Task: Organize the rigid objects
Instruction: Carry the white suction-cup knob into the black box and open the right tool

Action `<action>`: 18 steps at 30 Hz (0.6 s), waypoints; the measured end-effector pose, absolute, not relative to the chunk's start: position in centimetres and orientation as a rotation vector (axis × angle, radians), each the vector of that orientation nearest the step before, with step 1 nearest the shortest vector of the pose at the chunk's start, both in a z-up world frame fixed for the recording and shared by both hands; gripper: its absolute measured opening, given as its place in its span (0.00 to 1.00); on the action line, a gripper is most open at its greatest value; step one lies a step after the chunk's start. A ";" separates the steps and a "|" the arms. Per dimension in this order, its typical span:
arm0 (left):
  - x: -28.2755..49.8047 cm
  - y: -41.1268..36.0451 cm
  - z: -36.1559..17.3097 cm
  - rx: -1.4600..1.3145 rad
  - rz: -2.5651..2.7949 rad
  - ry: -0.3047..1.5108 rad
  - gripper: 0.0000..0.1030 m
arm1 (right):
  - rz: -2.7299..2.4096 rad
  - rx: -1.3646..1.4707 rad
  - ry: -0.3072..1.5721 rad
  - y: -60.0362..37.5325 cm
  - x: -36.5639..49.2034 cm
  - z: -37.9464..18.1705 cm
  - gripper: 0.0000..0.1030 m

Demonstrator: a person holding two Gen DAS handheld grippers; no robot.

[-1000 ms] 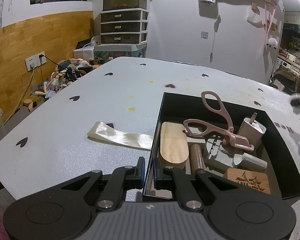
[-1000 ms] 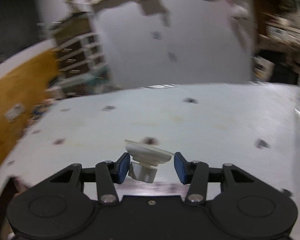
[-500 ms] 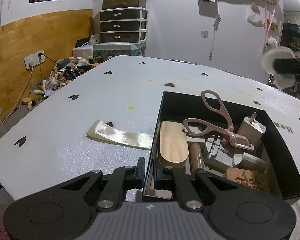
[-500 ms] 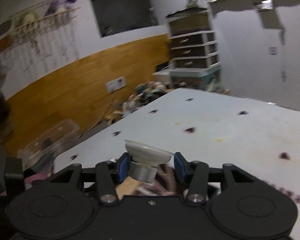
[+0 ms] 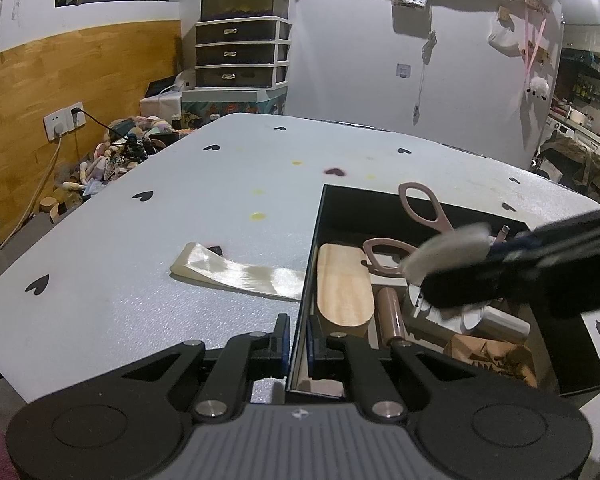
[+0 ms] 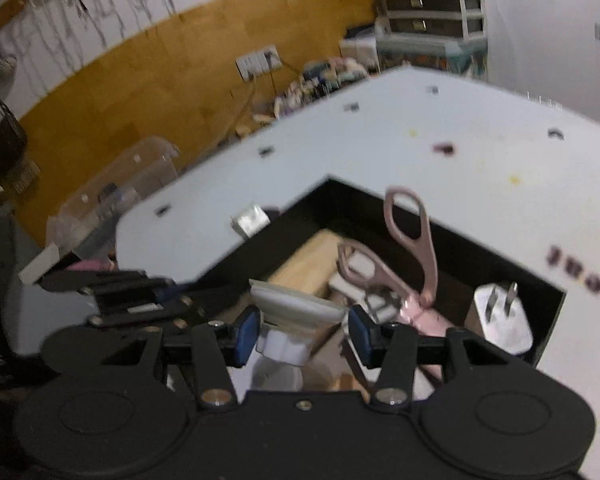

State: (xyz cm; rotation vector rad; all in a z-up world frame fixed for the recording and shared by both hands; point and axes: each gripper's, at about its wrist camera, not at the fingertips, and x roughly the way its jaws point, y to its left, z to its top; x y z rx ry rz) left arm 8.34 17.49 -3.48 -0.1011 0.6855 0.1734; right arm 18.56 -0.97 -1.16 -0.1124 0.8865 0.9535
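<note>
Right tool (image 6: 302, 330) holds a white suction cup (image 6: 296, 308) between its blue pads, jaws partly apart, over the black box (image 6: 452, 236). Cup: round flat disc, knobby stem. Left tool (image 5: 298, 338) pinches the box's near-left wall (image 5: 306, 280), jaws narrow. Inside: pink scissors (image 6: 410, 248), smooth oval wooden block (image 5: 342, 284), white plug (image 6: 500, 320). Glossy ribbon (image 5: 236, 276) lies on the tabletop (image 5: 180, 220), left of the box.

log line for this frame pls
left gripper: shut on box wall | right gripper: over box, suction cup between jaws | step: placing cup
</note>
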 end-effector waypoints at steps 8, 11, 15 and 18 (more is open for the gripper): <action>8.3 17.5 -3.5 -0.099 0.174 0.687 0.07 | 0.939 -0.085 0.870 -1.9 18.6 -0.4 0.62; 8.3 17.5 -3.5 -0.100 0.175 0.686 0.07 | 0.935 -0.080 0.864 -2.1 18.7 -0.2 0.62; 8.3 17.5 -3.5 -0.100 0.177 0.687 0.07 | 0.936 -0.083 0.863 -2.0 18.8 -0.2 0.62; 8.3 17.5 -3.5 -0.100 0.177 0.687 0.07 | 0.936 -0.083 0.863 -1.9 18.8 -0.2 0.62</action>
